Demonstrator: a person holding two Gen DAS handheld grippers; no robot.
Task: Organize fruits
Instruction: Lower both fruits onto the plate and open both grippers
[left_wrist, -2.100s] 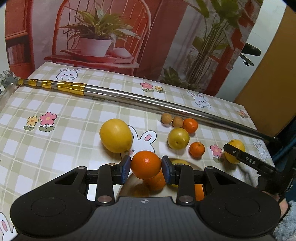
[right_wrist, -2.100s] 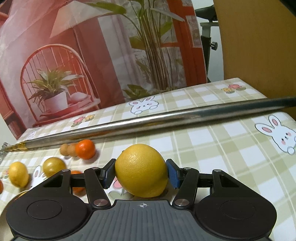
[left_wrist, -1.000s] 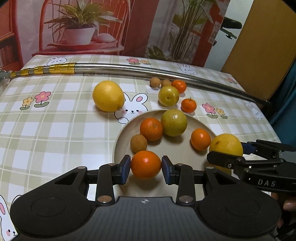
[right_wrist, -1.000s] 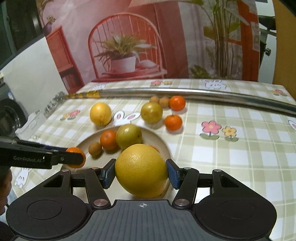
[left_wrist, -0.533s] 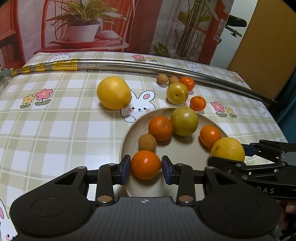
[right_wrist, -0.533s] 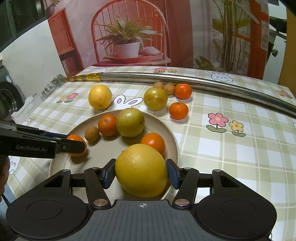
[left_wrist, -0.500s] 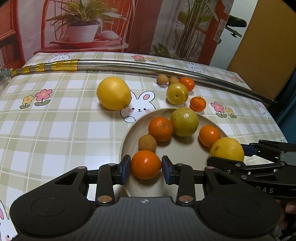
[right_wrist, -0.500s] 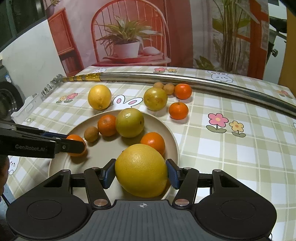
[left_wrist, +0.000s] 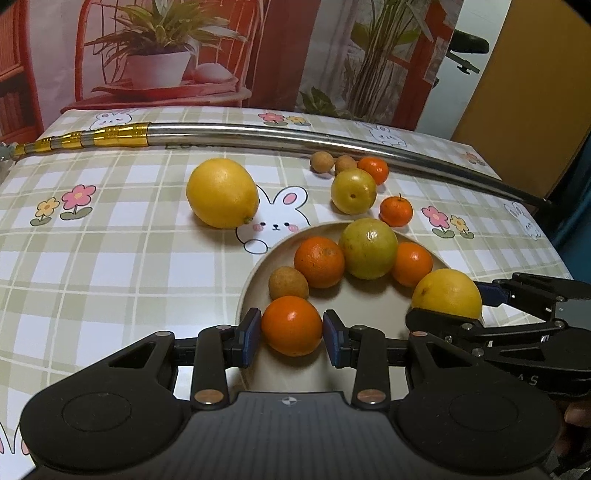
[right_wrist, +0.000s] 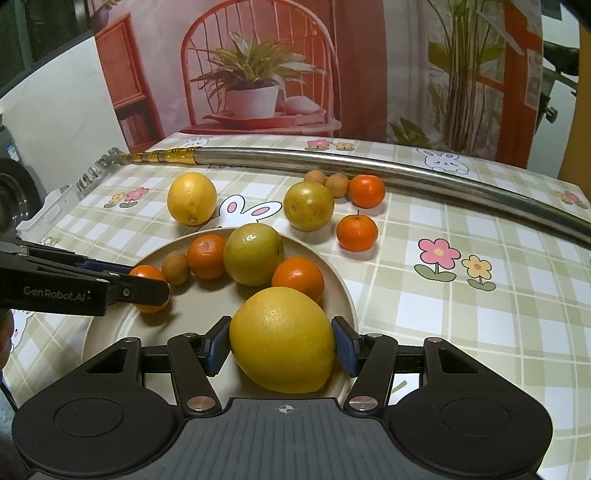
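A beige plate (left_wrist: 255, 273) (right_wrist: 332, 273) sits on the checked tablecloth and carries several fruits: oranges, a green-yellow fruit (left_wrist: 368, 248) (right_wrist: 253, 254) and a small brown one (left_wrist: 288, 283). My left gripper (left_wrist: 291, 326) is shut on a small orange (left_wrist: 291, 325) (right_wrist: 147, 275) low over the plate's near left part. My right gripper (right_wrist: 280, 345) is shut on a big yellow lemon (right_wrist: 282, 343) (left_wrist: 447, 293) over the plate's right part. Whether either fruit rests on the plate I cannot tell.
Off the plate lie another lemon (left_wrist: 221, 192), a yellow-green fruit (left_wrist: 353, 191), two small oranges (left_wrist: 396, 211) (left_wrist: 373, 170) and two brown fruits (left_wrist: 319, 161). A long steel pole (left_wrist: 295, 142) with a gold end crosses the table behind them. A printed backdrop stands at the far edge.
Both grippers came over the plate from two seconds ago and sank toward it with their fruits; in the last half second almost nothing has moved.
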